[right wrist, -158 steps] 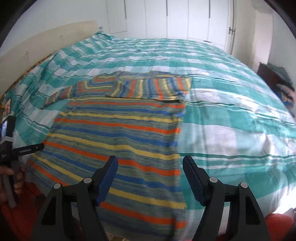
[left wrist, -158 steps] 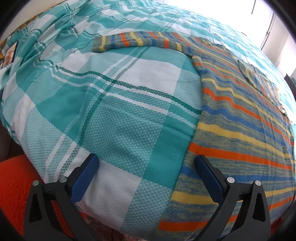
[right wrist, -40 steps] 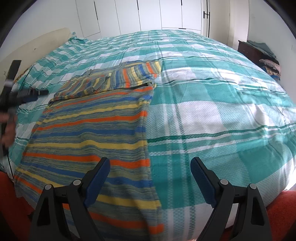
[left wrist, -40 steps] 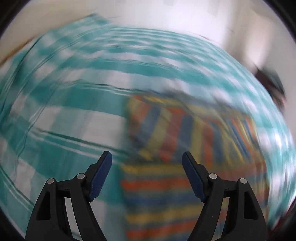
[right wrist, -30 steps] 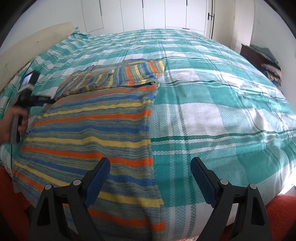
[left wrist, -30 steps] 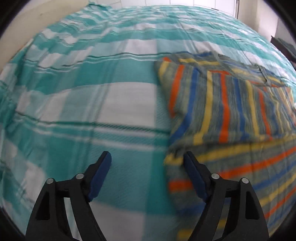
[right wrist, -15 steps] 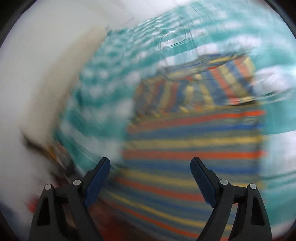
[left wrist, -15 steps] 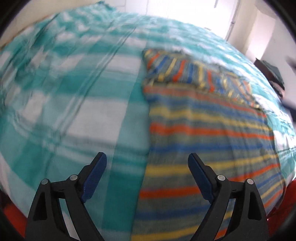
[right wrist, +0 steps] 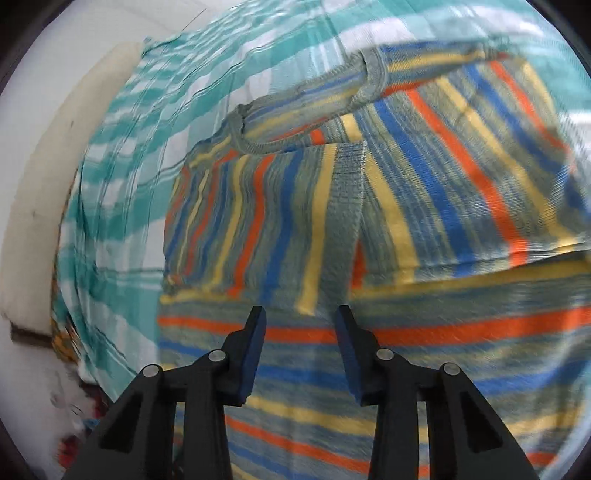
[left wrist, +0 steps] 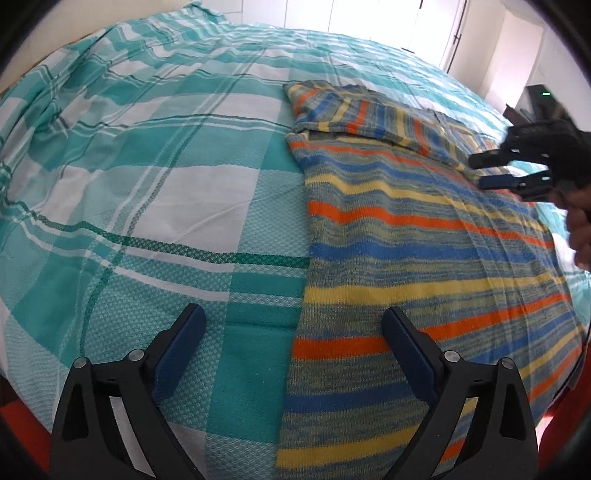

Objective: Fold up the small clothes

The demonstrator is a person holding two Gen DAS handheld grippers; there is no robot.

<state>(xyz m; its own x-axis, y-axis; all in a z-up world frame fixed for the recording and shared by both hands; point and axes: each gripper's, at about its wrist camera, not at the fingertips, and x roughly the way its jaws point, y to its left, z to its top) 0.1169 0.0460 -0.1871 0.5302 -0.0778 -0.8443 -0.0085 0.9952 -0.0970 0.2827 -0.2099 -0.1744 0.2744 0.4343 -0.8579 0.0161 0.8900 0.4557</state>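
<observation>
A striped knit sweater (left wrist: 413, 236) in blue, orange and yellow lies flat on the bed, both sleeves folded across its chest. My left gripper (left wrist: 291, 325) is open and empty, low over the sweater's left edge near the hem. My right gripper (right wrist: 300, 317) is open, its jaws partly closed in, just above the sweater below the folded sleeve cuffs (right wrist: 349, 192) and the neckline (right wrist: 306, 107). It also shows in the left wrist view (left wrist: 487, 171), over the sweater's right shoulder area.
A teal and white checked bedspread (left wrist: 147, 177) covers the bed. A pale headboard (right wrist: 40, 206) stands at the left in the right wrist view. White wardrobe doors (left wrist: 388, 22) stand beyond the bed. Orange floor (left wrist: 18, 439) shows below the bed edge.
My right gripper has swung from the hem up to the sweater's chest and narrowed its jaws. My left gripper has drawn back from the left shoulder to the lower left edge.
</observation>
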